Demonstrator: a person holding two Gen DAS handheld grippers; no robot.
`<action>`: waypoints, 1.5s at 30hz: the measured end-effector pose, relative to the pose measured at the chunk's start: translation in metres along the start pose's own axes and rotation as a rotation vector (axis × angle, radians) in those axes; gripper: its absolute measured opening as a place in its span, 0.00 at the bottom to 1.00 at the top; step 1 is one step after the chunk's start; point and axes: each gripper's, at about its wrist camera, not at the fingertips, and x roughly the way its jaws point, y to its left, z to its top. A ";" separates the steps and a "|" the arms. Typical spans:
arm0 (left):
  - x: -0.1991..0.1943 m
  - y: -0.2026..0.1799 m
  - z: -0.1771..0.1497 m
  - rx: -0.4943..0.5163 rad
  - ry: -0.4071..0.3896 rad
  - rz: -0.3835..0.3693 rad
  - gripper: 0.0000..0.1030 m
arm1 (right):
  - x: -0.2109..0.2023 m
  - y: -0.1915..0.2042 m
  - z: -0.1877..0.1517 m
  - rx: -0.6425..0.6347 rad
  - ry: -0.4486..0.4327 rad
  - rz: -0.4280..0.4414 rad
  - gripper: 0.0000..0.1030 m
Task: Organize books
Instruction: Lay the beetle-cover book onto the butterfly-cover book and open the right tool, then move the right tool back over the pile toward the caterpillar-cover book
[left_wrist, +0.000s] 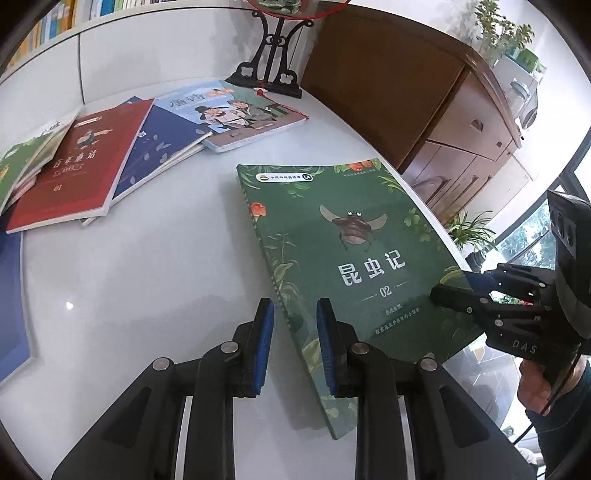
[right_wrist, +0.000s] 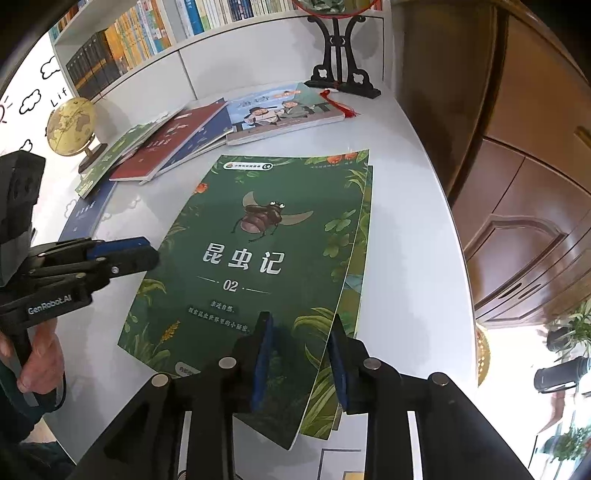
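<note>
books are barely started as far as i can tell. the green insect book (left_wrist: 351, 258) lies flat and face up on the white table (left_wrist: 147, 295), close to the table's right edge, and both tongs are parked on it. the left gripper (left_wrist: 295, 343) straddles its spine edge near the bottom corner, jaws a little apart with daylight between the pads, so released, not pinching. the right gripper (right_wrist: 301, 358) sits at the opposite, page-side edge, also unclenched, with the lip of the front cover in the gap; that cover looks slightly fanned up off the pages there. my guess is the book is about to be squared up or lifted, but nothing is stacked or shelved yet. beyond the green book's top edge there's a loose overlapping spread: a red book (left_wrist: 74, 170), a blue one under it, a pale book with cartoon figures (left_wrist: 240, 114), and more green covers further left of that. a dark blue book (right_wrist: 85, 214) lies off the green book's spine side. so all of those are left to do. hard to see: how many books are in the spread, since they cover each other; the dark blue one is cut off; and whether the right pad touches the cover edge, can't say.
</note>
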 end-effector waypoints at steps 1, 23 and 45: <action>0.001 0.002 -0.001 -0.001 0.007 0.009 0.21 | 0.000 0.000 0.000 -0.006 0.006 -0.012 0.31; 0.016 -0.041 -0.006 0.105 0.091 0.128 0.27 | 0.009 -0.011 -0.003 0.063 0.067 0.002 0.41; -0.026 0.024 -0.003 -0.025 0.013 0.024 0.32 | -0.023 -0.005 0.023 0.108 0.011 -0.093 0.46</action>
